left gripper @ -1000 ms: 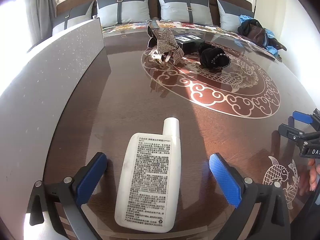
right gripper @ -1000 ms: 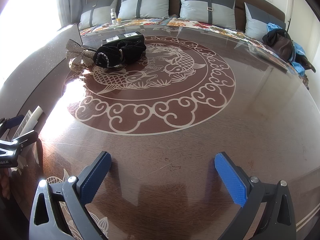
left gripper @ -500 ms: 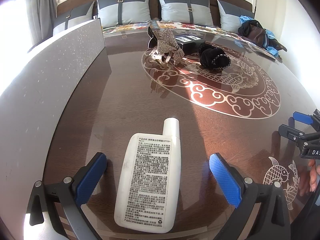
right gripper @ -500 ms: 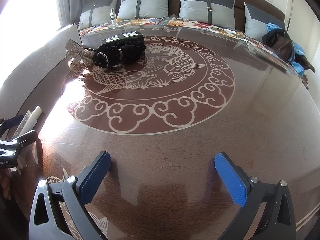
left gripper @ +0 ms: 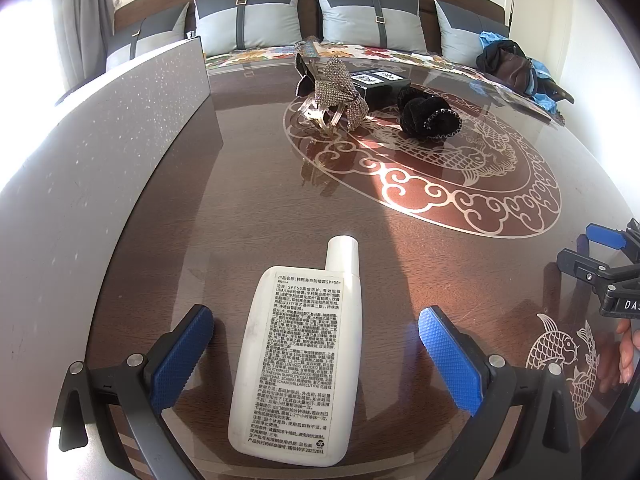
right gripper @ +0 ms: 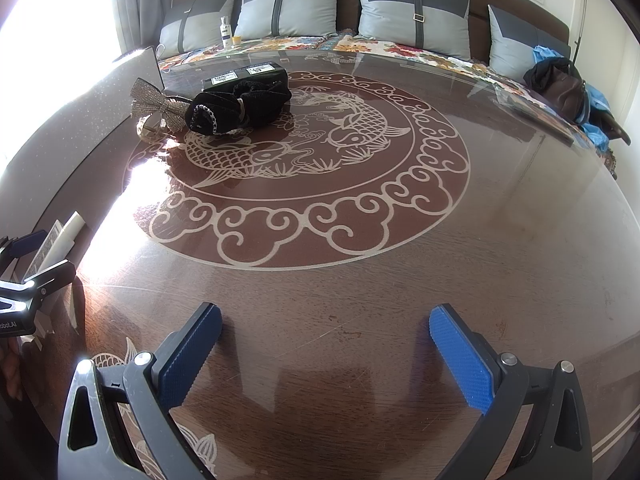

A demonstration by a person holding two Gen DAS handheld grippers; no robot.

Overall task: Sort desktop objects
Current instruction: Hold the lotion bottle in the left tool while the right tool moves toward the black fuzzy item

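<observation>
Left gripper (left gripper: 316,354): jaws spread wide, straddling the white sunscreen bottle (left gripper: 298,364). Bottle lies flat on the bench (left gripper: 248,208), label up, cap pointing away from the gripper, body between the blue pads (left gripper: 182,356) with a gap on each side. Not touched yet, as far as can be told.

Right gripper (right gripper: 326,354): jaws also spread, nothing between them, only bare bench ahead.

Far ahead of both grippers, grouped close together: rhinestone bow clip (left gripper: 338,94), black scrunchie (left gripper: 430,118), black box (left gripper: 380,82).

Step in hand, judged: take up the bottle.
- Bottle sits slightly skewed to the finger line; square the gripper to its long axis before closing.
- Close on the wide flat body, not the narrow cap end.
- Body is smooth plastic, likely slippery; pads should land low on both side edges at once, or it may skid or twist on the glossy top.
- Keep fingertips just off the bench while closing.
- Lift level.
</observation>
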